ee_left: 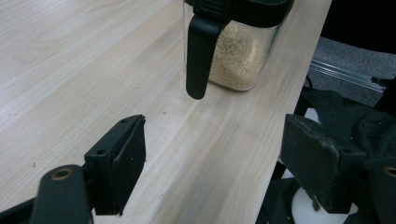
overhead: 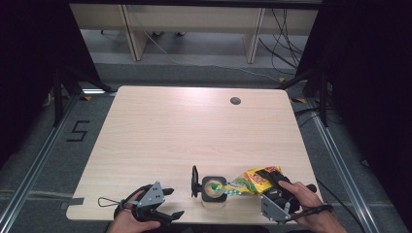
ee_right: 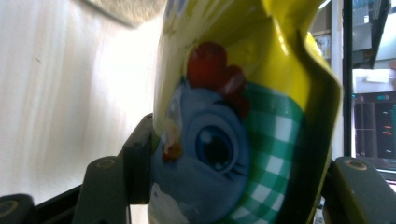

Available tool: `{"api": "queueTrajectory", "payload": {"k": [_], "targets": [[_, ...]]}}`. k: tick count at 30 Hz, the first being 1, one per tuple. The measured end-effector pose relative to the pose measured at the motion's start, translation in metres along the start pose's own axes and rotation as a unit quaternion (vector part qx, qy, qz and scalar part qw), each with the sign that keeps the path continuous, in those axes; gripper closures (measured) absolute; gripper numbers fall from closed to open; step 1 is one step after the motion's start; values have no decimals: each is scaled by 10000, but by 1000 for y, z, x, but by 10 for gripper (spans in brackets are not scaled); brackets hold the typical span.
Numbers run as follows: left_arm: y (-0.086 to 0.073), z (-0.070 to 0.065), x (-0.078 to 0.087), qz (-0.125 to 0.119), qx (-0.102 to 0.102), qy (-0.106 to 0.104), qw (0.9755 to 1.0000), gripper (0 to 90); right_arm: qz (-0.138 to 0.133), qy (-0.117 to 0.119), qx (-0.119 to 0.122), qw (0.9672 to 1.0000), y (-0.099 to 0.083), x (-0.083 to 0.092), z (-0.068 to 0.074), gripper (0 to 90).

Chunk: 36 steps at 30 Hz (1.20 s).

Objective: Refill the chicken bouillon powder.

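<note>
A clear jar [overhead: 213, 190] of pale granules stands near the table's front edge, its black lid [overhead: 195, 181] flipped open to the left. The right gripper [overhead: 272, 180] is shut on a yellow snack bag [overhead: 252, 180] with a cartoon chicken, which lies tilted with its mouth over the jar's opening. In the right gripper view the bag [ee_right: 233, 116] sits between both jaws of that gripper [ee_right: 233, 177]. The left gripper [overhead: 172, 202] rests open to the left of the jar. In its own view, the left gripper [ee_left: 215, 154] has nothing between its jaws, and beyond it are the jar [ee_left: 238, 56] and its hanging lid [ee_left: 201, 56].
The wooden table [overhead: 194, 126] has a round cable hole [overhead: 235, 101] at the back right. A thin wire loop [overhead: 104, 201] lies at the front left corner. Wooden shelving legs and cables stand beyond the table's far edge.
</note>
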<state>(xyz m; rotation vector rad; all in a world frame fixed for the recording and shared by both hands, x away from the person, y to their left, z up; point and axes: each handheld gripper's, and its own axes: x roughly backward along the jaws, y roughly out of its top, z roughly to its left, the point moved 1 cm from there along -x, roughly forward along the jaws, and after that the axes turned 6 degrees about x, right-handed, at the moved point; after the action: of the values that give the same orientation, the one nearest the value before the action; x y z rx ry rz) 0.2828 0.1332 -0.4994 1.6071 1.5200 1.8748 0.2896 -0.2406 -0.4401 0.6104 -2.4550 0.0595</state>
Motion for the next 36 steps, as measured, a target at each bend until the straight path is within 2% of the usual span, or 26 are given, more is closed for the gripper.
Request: {"api": "queueTrajectory", "payload": {"k": [1, 6, 7, 9, 12, 13, 15, 16, 17, 19, 21, 22, 23, 24, 25, 26, 27, 28, 29, 30, 31, 32, 33, 34, 35, 36], "targets": [[0, 0, 0, 1, 0, -4, 10000, 221, -67, 7, 38, 10000, 0, 0, -1, 400], [0, -1, 0, -48, 23, -12, 10000, 221, -346, 33, -257, 9991, -5, -3, 1, 401], [0, 0, 0, -63, 29, -38, 10000, 221, -374, 106, -646, 9972, -7, -3, 5, 401], [0, 1, 1, -7, -29, 12, 10000, 221, -552, 118, -703, 9959, -11, -4, 4, 401], [0, 3, 2, -13, 32, 20, 10000, 221, -608, 128, -826, 9946, -14, -5, 5, 401], [0, 3, 2, -49, 32, 38, 10000, 221, -734, 109, -981, 9924, -18, -7, 5, 402], [0, 3, 2, -62, 41, 27, 10000, 221, -798, 126, -1039, 9913, -20, -7, 5, 402], [0, 3, 1, -54, 28, 14, 10000, 221, -907, 130, -1266, 9877, -24, -8, 5, 402], [0, 3, 2, -19, 12, 36, 10000, 221, -929, 182, -1613, 9824, -25, -6, 8, 403], [0, 2, 2, 4, 31, 47, 10000, 221, -1219, 164, -1891, 9742, -29, -7, 7, 403], [1, 4, 2, -33, -69, 4, 10000, 221, -1392, 123, -2160, 9663, -34, -8, 5, 403], [1, 4, 2, -33, -69, 4, 10000, 221, -1392, 123, -2160, 9663, -34, -8, 5, 403], [0, 3, 2, -37, -51, 22, 10000, 221, -1466, 45, -2347, 9609, -40, -9, 3, 403], [1, 4, 2, -32, -110, 2, 9999, 221, -1506, 65, -2443, 9579, -43, -11, 3, 404], [0, 2, 1, -36, 45, 9, 10000, 221, -1548, 11, -2557, 9543, -46, -12, 3, 407], [0, 2, 1, -36, 45, 9, 10000, 221, -1548, 11, -2557, 9543, -46, -12, 3, 407], [0, 4, 2, 75, -52, 70, 9999, 221, -1633, 23, -2743, 9477, -51, -15, 2, 408], [0, 4, 2, 75, -52, 70, 9999, 221, -1633, 23, -2743, 9477, -51, -15, 2, 408], [0, 4, 1, 32, -42, 60, 10000, 221, -1666, 44, -2890, 9427, -57, -20, 1, 411], [0, 4, 1, 32, -42, 60, 10000, 221, -1666, 44, -2890, 9427, -57, -20, 1, 411], [0, 3, 1, 20, -19, 44, 10000, 221, -1699, 33, -3030, 9377, -63, -25, 1, 412], [0, 3, 1, 20, -19, 44, 10000, 221, -1699, 33, -3030, 9377, -63, -25, 1, 412], [0, 3, 1, 29, 14, -9, 10000, 221, -1744, 28, -3203, 9311, -69, -30, 1, 412], [0, 3, 1, 29, 14, -9, 10000, 221, -1744, 28, -3203, 9311, -69, -30, 1, 412], [0, 2, 0, -14, 58, -32, 10000, 221, -1733, -55, -3308, 9277, -75, -34, -1, 413], [0, 2, 0, -8, 57, -30, 10000, 221, -1765, 1, -3436, 9224, -79, -36, -1, 413]]}}
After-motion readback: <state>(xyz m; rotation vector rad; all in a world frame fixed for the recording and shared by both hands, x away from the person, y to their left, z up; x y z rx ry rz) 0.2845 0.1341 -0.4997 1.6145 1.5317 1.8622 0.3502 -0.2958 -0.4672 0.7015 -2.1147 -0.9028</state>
